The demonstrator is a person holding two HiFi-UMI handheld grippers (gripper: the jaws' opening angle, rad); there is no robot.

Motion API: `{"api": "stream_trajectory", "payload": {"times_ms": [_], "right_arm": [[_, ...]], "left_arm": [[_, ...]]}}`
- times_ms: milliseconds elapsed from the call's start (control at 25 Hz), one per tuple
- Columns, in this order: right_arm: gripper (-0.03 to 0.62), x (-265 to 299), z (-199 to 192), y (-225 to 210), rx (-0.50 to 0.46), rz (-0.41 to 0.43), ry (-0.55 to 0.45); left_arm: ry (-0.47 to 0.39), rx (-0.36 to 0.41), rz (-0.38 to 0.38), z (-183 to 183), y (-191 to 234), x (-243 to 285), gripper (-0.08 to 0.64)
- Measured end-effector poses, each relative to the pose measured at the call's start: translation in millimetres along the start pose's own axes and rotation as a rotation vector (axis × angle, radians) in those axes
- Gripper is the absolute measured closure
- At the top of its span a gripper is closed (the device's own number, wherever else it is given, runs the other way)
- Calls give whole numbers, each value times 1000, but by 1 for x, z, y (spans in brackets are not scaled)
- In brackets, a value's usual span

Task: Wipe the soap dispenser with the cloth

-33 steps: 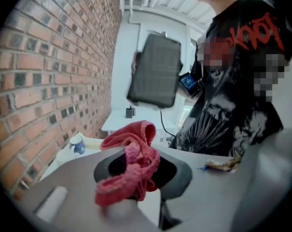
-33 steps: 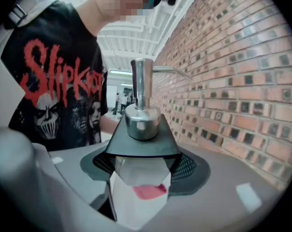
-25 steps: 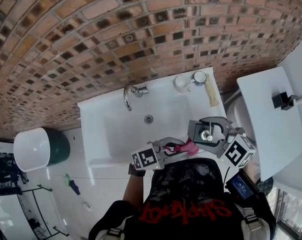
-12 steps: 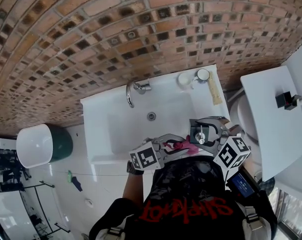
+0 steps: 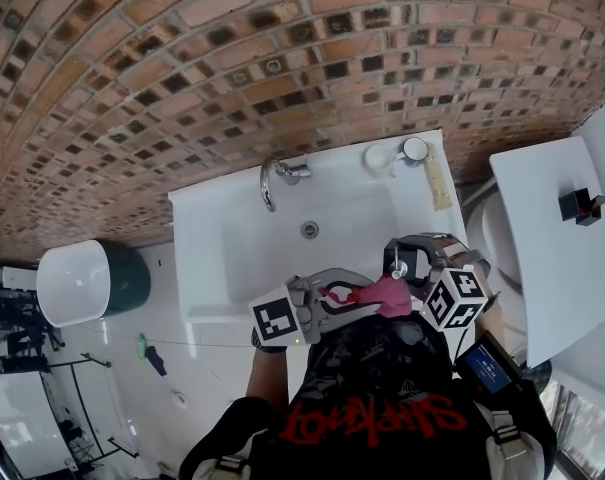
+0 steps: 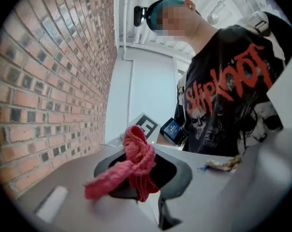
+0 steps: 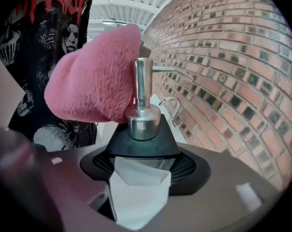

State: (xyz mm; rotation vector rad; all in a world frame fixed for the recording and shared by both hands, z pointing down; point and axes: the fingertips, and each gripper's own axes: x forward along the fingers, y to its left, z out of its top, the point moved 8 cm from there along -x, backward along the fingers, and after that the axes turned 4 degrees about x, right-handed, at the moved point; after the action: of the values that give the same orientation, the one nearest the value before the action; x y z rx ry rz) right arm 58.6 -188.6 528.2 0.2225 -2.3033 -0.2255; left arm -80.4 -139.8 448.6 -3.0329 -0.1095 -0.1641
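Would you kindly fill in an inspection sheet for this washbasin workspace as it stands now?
Surface: white washbasin with a chrome tap.
Job's things: soap dispenser; pink cloth lying against its pump.
Clutter: small round items and a tan strip at the basin's back right corner.
Grippers: left tongs shut on the pink cloth; right tongs shut on the soap dispenser's body.
Cables: a thin line crosses the floor; cannot tell what it is.
Surroundings: brick wall; white and green bin on the left; white fixture on the right.
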Motion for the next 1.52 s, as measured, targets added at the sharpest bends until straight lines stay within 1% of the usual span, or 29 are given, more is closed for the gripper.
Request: {"api": "stream_trajectory", "payload": {"times_ms": [40, 80, 160, 240, 280, 320, 400, 520, 560, 640, 760, 880, 1000, 1080, 1160, 1320, 1440, 1520], "right_arm": [[287, 1, 0, -1, 11, 2, -11], [287, 0, 1, -3, 24, 2, -24], [287, -4, 3, -7, 56, 0, -63], [287, -11, 8, -10, 96, 5, -128], [287, -15, 11, -12, 116, 12, -170], [287, -20, 15, -14, 133, 19, -216], [287, -29, 26, -17, 151, 32, -310], [287, -45, 41, -14, 157, 49, -434], [287, -51, 44, -15, 153, 48, -462], [287, -61, 51, -17, 127, 32, -477], [287, -74, 57, -18, 86, 14, -475], [288, -84, 58, -17, 78, 12, -503], [287, -94, 59, -14, 69, 25, -554], [287, -97, 60, -12, 72, 26, -566], [287, -93, 57, -10, 90, 20, -547], [287, -82, 48, -3, 138, 17, -477], [287, -80, 44, -4, 132, 15, -450], [287, -83, 45, -3, 114, 21, -466]], "left_arm": [[-21, -10, 14, 2, 0, -5, 512], [-52, -41, 43, 3, 0, -11, 512], [-142, -117, 136, 5, 1, -26, 512], [-217, -118, 242, 6, 4, -40, 512], [-224, -107, 294, 3, 8, -44, 512], [-203, -98, 341, -1, 11, -46, 512], [-119, -96, 410, -12, 18, -44, 512], [-1, -102, 455, -27, 19, -36, 512], [43, -91, 470, -32, 19, -33, 512], [105, -72, 497, -41, 22, -30, 512], [157, -83, 521, -61, 24, -28, 512], [215, -116, 534, -81, 26, -27, 512], [298, -145, 515, -102, 22, -22, 512], [323, -147, 485, -108, 16, -16, 512], [307, -142, 454, -106, 11, -10, 512], [232, -142, 426, -96, 6, -1, 512], [238, -127, 422, -94, 12, 4, 512], [242, -137, 418, -98, 15, 7, 512]]}}
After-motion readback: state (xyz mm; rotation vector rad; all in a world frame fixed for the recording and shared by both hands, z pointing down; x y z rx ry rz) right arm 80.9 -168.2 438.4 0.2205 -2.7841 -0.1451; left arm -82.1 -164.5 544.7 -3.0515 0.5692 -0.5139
